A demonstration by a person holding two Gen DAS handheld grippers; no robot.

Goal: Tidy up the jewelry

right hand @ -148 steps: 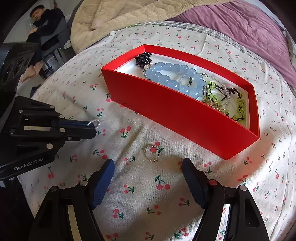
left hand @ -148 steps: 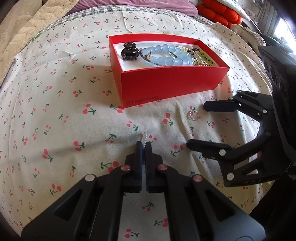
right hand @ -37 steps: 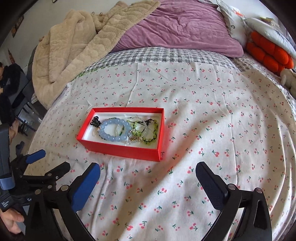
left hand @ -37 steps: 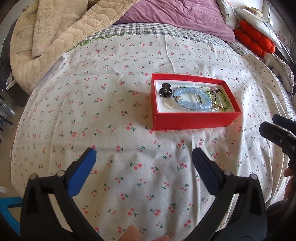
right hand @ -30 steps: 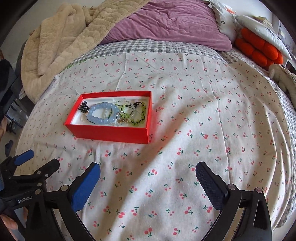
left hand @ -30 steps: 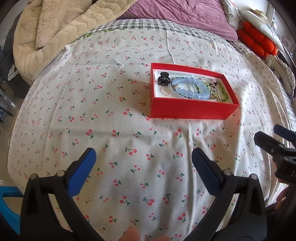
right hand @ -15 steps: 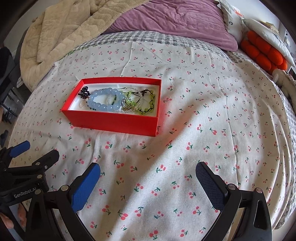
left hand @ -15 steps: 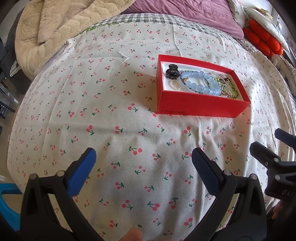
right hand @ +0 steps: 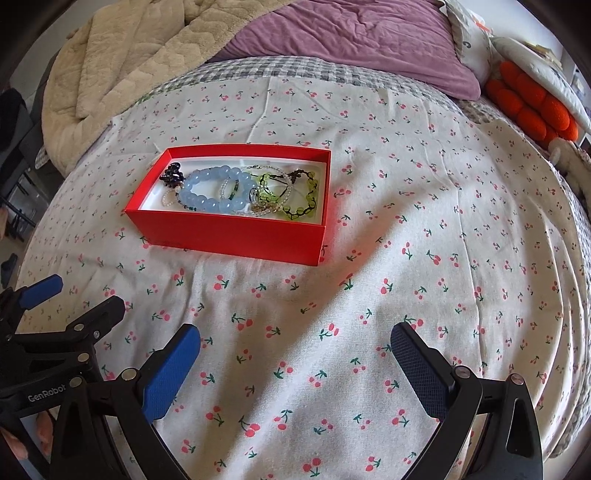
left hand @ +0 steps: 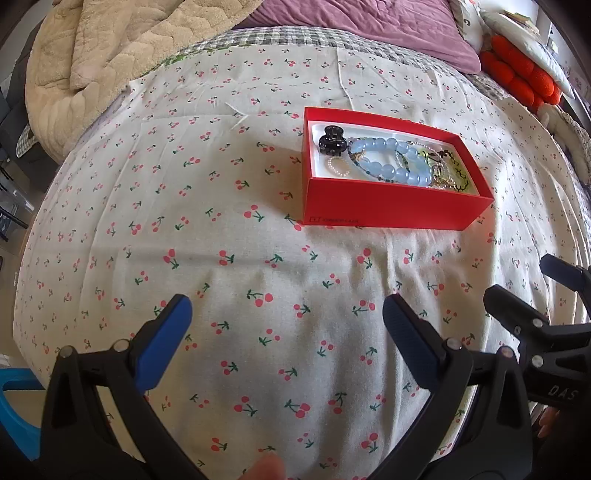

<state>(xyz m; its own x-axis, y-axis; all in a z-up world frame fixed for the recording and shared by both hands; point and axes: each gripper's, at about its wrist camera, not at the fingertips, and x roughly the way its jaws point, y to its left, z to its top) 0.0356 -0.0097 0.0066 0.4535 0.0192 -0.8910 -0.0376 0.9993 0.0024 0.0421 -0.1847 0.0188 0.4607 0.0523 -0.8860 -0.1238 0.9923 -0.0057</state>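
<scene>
The box point(left hand: 391, 214) is set on the bed point(left hand: 229, 266), ahead of both tongs and well apart from them. In it, a hair clip point(left hand: 332, 139) lies at the left end, bracelets point(right hand: 221, 194) beside it toward the right. Blankets point(right hand: 332, 33) are heaped behind the box.

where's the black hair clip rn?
In the red box, at its left end in the left wrist view: black hair clip beside the blue bead bracelet.
</scene>
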